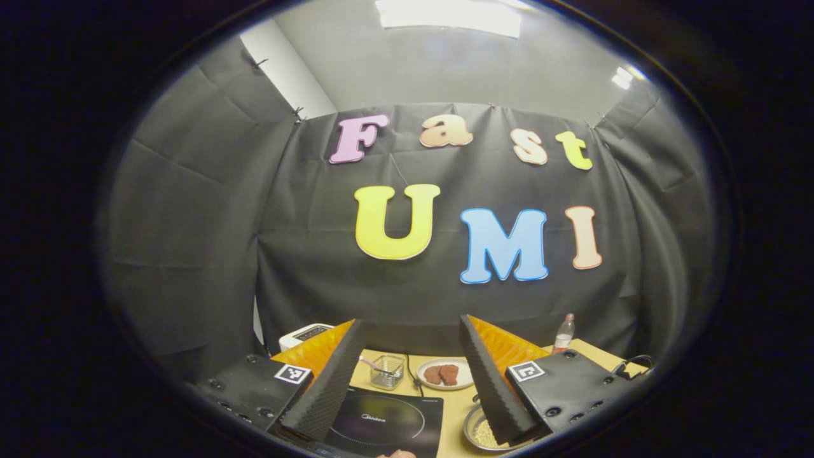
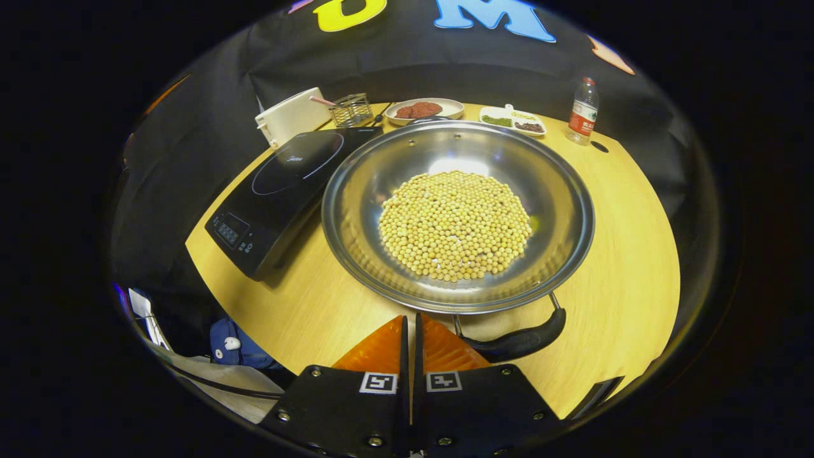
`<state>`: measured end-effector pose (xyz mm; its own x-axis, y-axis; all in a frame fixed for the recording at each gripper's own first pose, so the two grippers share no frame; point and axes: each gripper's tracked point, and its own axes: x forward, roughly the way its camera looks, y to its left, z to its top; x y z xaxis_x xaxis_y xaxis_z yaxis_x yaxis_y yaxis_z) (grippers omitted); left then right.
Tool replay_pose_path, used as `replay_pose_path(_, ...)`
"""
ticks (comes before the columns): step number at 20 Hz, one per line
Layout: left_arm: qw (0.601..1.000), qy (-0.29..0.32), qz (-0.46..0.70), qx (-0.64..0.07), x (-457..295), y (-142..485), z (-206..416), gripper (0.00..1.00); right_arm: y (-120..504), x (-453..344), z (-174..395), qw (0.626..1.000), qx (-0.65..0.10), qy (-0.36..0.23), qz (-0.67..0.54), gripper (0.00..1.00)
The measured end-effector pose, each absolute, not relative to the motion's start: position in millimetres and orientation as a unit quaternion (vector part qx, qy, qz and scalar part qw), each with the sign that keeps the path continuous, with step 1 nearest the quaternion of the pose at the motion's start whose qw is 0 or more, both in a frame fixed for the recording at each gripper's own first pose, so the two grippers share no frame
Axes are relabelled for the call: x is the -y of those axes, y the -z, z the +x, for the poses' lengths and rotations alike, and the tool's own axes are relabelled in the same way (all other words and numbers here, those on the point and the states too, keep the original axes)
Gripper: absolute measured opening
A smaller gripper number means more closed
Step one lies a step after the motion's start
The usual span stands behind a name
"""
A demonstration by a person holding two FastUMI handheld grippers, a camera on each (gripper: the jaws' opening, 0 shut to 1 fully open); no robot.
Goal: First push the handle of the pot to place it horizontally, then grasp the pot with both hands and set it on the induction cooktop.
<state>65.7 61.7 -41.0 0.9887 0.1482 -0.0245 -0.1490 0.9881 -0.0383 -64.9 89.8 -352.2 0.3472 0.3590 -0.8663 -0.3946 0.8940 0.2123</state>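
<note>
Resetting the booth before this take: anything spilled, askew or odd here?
Nothing spilled: the beans all sit inside the pot on the table. Its handle lies slanted, not yet squared up, and the cooktop is bare.

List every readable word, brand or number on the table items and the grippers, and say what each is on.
"Midea": on the glass of the induction cooktop.
Control panel on the cooktop: markings too small to read.
Bottle: label too blurred to read.
Left gripper and right gripper: square coded markers, no words.
</note>
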Motion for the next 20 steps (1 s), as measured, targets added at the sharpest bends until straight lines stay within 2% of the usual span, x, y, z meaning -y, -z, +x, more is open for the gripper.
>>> replay_pose_path(3, 0.998, -0.065, -0.023, -0.011, -57, 44, 73, 0.94, 356, -74, -60, 0.821, -0.530, -0.212, -0.023, 0.02)
replay_pose_path(5, 0.998, -0.061, -0.023, -0.010, -56, 44, 77, 0.99, 358, -62, -58, 0.820, -0.534, -0.203, -0.031, 0.03)
replay_pose_path(6, 0.998, -0.060, -0.024, -0.010, -56, 44, 78, 0.97, 358, -56, -56, 0.819, -0.537, -0.198, -0.035, 0.03)
replay_pose_path(20, 0.997, -0.068, -0.021, -0.014, -55, 48, 79, 0.94, 373, 14, -33, 0.813, -0.564, -0.131, -0.056, 0.01)
